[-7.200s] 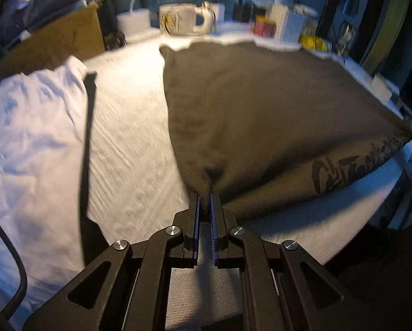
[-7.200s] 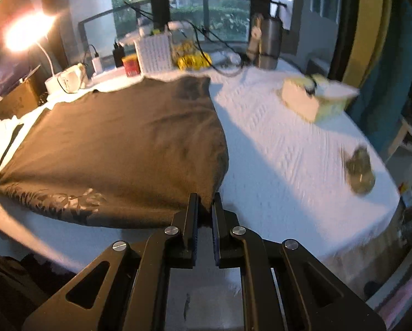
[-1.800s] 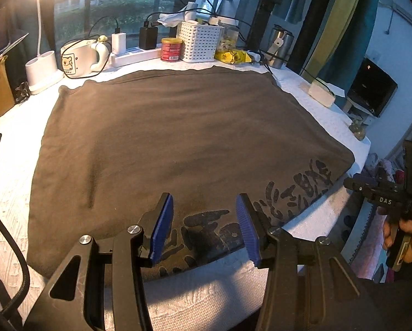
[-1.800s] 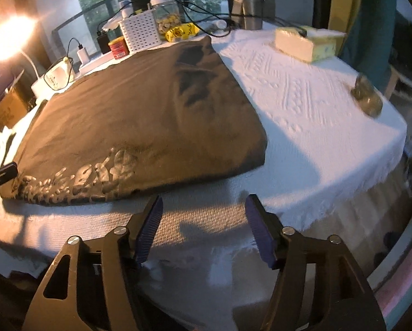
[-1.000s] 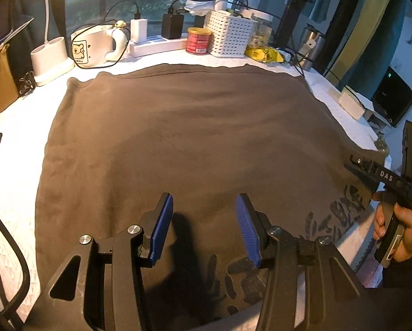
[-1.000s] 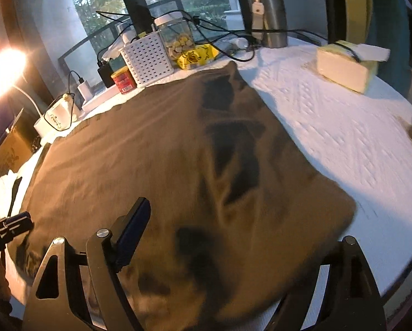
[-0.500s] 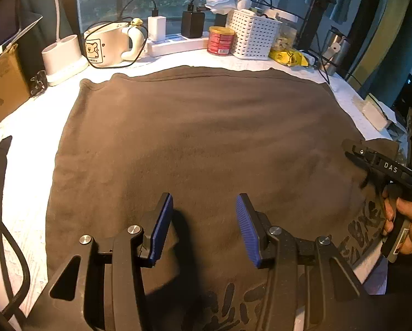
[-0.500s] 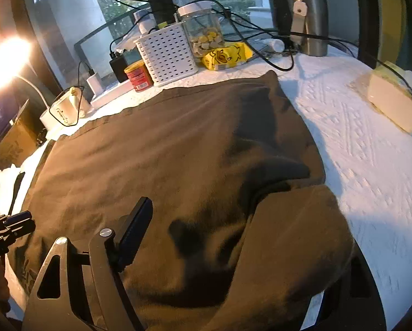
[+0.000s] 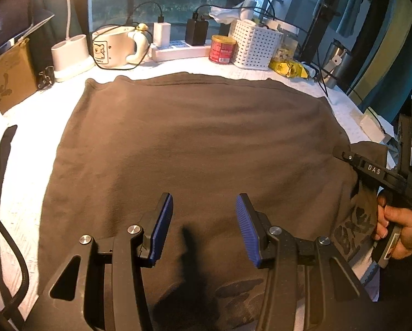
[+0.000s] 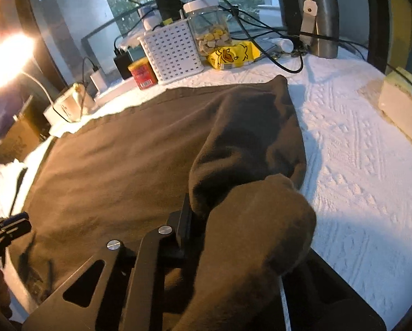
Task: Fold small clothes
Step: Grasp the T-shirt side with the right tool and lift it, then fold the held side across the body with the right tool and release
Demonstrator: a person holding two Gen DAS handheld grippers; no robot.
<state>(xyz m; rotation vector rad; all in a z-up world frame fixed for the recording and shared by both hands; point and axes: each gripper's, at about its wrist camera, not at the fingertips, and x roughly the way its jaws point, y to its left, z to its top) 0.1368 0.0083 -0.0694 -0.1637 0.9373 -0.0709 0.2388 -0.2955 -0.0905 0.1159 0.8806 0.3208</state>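
- White textured cloth covers the counter (image 9: 24,193), with a basket (image 9: 254,48), red tin (image 9: 221,49) and mug (image 9: 115,47) along its far edge.
- Brown shirt (image 9: 192,143) lies spread flat across the counter.
- Left hand-held gripper (image 9: 204,227) hovers over the shirt's near hem, released, blue pads wide apart.
- Right hand-held gripper (image 10: 203,220) is draped by the shirt's lifted right corner; its state cannot be told.
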